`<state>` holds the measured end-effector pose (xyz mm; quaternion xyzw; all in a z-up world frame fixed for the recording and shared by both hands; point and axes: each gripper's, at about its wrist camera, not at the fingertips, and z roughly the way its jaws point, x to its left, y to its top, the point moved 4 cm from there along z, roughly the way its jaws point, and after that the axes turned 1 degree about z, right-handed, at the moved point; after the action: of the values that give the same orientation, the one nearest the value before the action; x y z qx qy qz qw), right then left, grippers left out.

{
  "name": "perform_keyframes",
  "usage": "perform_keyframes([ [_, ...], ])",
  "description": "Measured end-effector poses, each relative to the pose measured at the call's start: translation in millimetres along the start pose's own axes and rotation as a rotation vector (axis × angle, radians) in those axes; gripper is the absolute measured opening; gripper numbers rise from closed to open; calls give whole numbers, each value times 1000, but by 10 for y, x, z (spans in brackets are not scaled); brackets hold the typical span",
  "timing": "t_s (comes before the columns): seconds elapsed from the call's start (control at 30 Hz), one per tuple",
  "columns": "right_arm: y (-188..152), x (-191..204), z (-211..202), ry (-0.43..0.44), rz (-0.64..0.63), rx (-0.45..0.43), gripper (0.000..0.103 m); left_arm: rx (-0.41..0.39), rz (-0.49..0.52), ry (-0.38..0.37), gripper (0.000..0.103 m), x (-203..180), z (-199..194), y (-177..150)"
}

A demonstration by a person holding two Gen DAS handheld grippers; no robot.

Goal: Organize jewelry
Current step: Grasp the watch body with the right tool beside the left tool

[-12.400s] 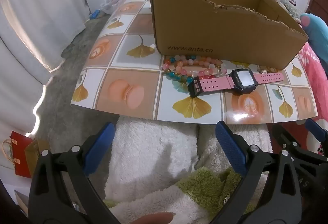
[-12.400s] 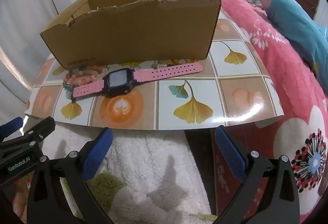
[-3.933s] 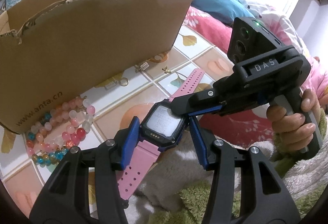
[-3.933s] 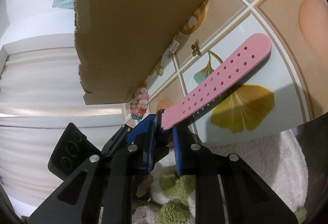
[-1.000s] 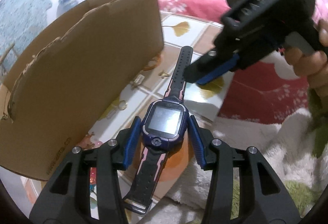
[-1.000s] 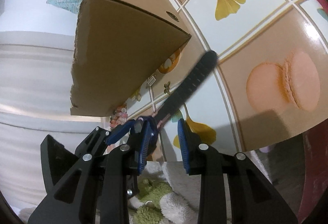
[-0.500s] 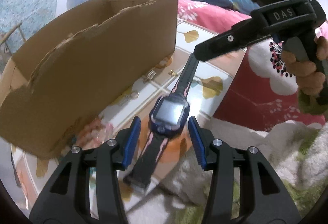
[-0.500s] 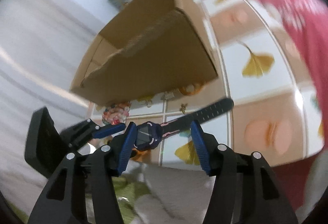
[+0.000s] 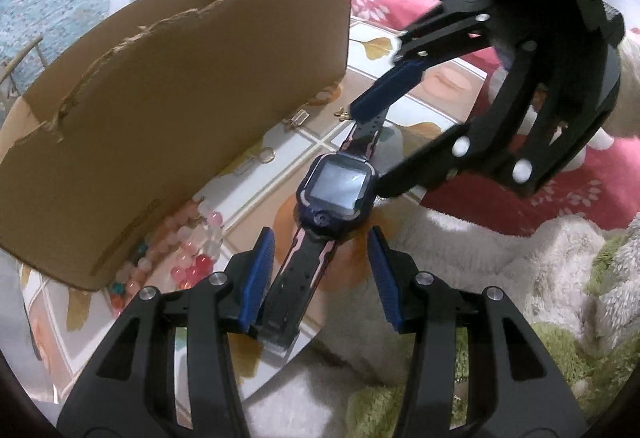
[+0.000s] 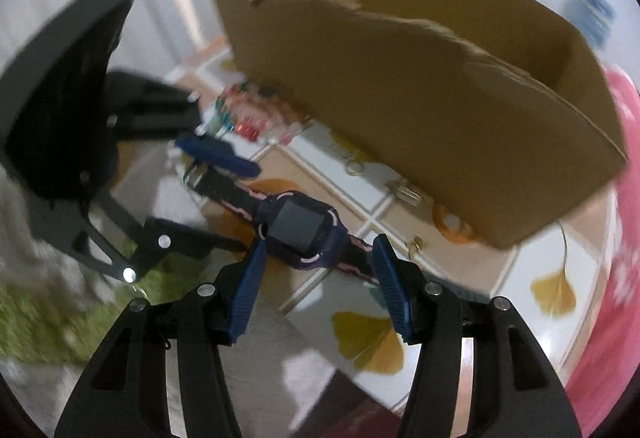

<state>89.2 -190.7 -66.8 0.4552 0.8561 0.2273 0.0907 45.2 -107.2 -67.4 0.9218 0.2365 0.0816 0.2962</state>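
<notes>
The watch is lying flat on the patterned mat, face up, just in front of the cardboard box and not in it. Its near strap runs back between the fingers of the left claw. Those jaws stand apart. The strap sits close to one pad with a clear gap at the other, so that's no grip.

Over to the right claw: its jaws have just been opening, and they're apart now with nothing clamped. The watch body sits just past its fingertips, and in the left wrist view the far strap lies between its two fingers, loose. So both claws are off the watch, and it rests on the mat on its own.

Now the rest of the jewelry. The bead bracelets are heaped against the foot of the box's front wall. A small ring and a little clasp piece lie on the mat along that same wall, all outside.

Inside the box I can see bare walls, but the floor is hidden. By my reckoning the sorting has barely begun: every piece I can see is outside the box, and the watch looks first in line.
</notes>
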Motion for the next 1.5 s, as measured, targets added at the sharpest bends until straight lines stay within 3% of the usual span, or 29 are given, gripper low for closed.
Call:
perform_keyframes([
  [0.37, -5, -17, 222, 42, -250, 99, 54, 22, 64, -66, 46, 77, 108, 92],
  [0.5, 0, -26, 225, 60, -245, 119, 54, 28, 83, -80, 46, 110, 139, 136],
  [0.67, -56, -4, 189, 105, -223, 155, 40, 35, 115, -95, 46, 93, 136, 150],
  [0.73, -75, -1, 160, 87, -227, 144, 34, 36, 130, -101, 46, 102, 140, 149],
  [0.93, -51, 137, 252, 22, -332, 124, 33, 39, 164, -111, 46, 141, 169, 181],
  [1.1, -55, 212, 293, 23, -353, 134, 30, 25, 168, -110, 45, 42, 237, 202],
  [1.43, -166, 508, 178, -109, -426, 106, 24, -43, 230, -6, 44, -141, 61, 146],
  [1.47, -171, 534, 155, -121, -430, 98, 17, -54, 228, 3, 44, -151, 15, 155],
  [1.5, -184, 587, 128, -116, -430, 103, 3, -71, 226, 25, 40, -149, -48, 173],
])
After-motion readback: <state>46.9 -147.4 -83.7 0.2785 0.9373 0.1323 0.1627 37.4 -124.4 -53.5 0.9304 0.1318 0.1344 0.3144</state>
